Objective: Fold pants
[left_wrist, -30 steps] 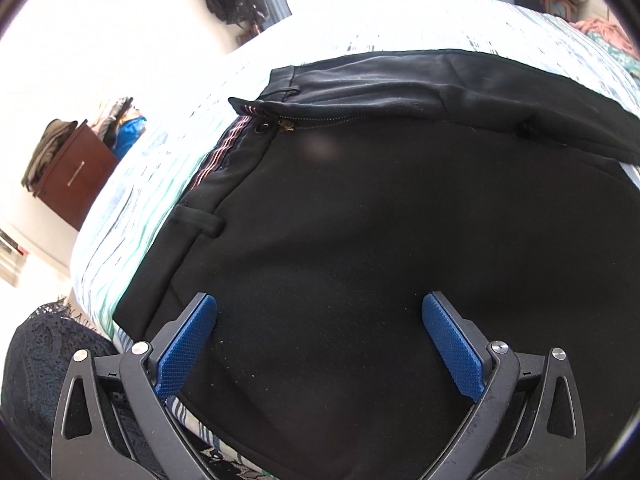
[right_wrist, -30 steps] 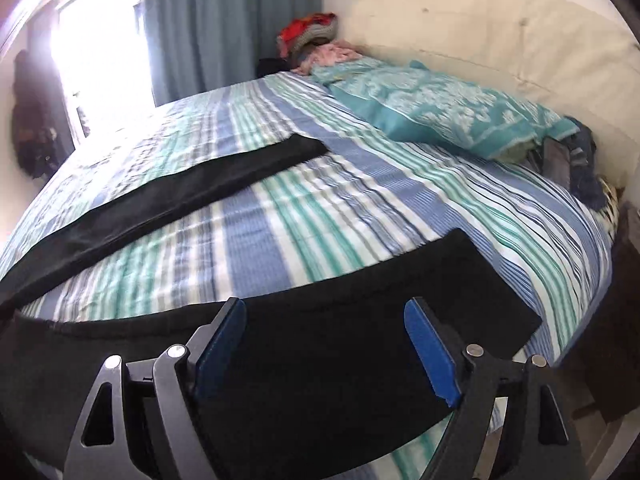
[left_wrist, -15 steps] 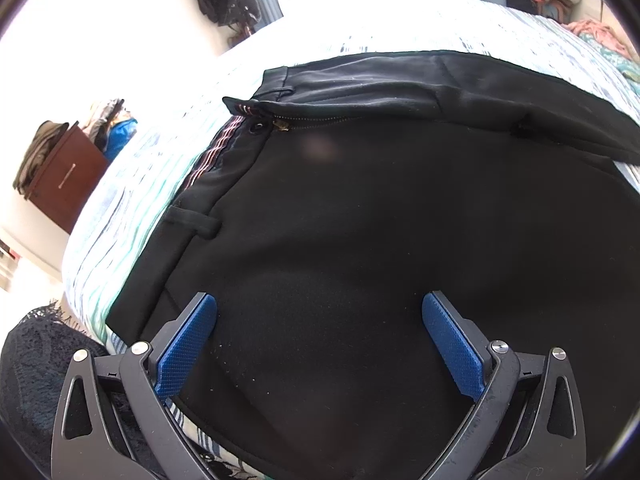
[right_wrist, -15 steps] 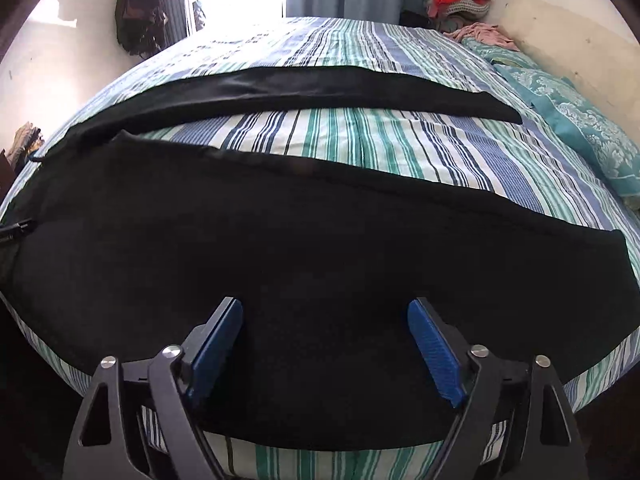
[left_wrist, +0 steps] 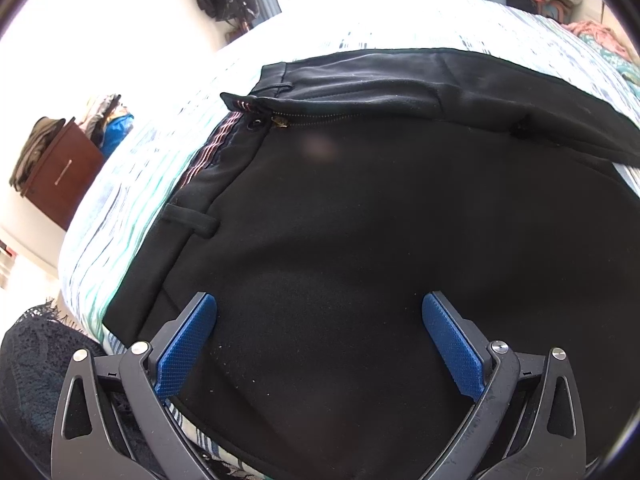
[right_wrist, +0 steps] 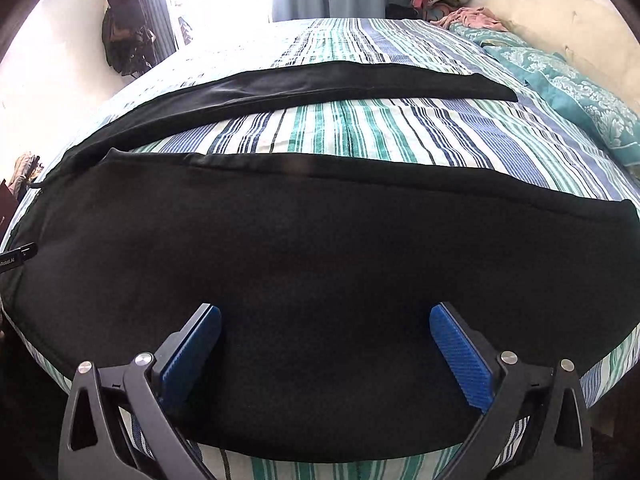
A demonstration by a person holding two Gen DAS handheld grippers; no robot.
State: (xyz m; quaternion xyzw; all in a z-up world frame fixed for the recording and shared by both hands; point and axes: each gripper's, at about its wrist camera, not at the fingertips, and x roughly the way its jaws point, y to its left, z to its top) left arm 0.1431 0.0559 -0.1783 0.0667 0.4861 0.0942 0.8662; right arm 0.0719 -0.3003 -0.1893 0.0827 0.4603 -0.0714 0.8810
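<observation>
Black pants (left_wrist: 360, 220) lie flat on a striped bed, waistband and open zipper (left_wrist: 280, 120) toward the left. In the right wrist view the near leg (right_wrist: 320, 240) stretches across the bed's front edge and the far leg (right_wrist: 340, 84) lies apart behind it. My left gripper (left_wrist: 319, 338) hovers open over the hip area, nothing between its blue pads. My right gripper (right_wrist: 325, 346) is over the near leg, its jaws opening wide, with only flat cloth beneath them and nothing pinched. A tip of the left gripper (right_wrist: 18, 256) shows at the left edge.
The striped bedsheet (right_wrist: 360, 136) shows between the two legs. A teal pillow (right_wrist: 580, 96) and cream headboard (right_wrist: 560, 20) are at the right. A wooden cabinet (left_wrist: 60, 176) stands left of the bed. Dark lace cloth (left_wrist: 32, 360) hangs at the lower left.
The right gripper swung left from the leg's hem end toward the middle of the near leg and its jaws spread wider. The left gripper stayed put, open.
</observation>
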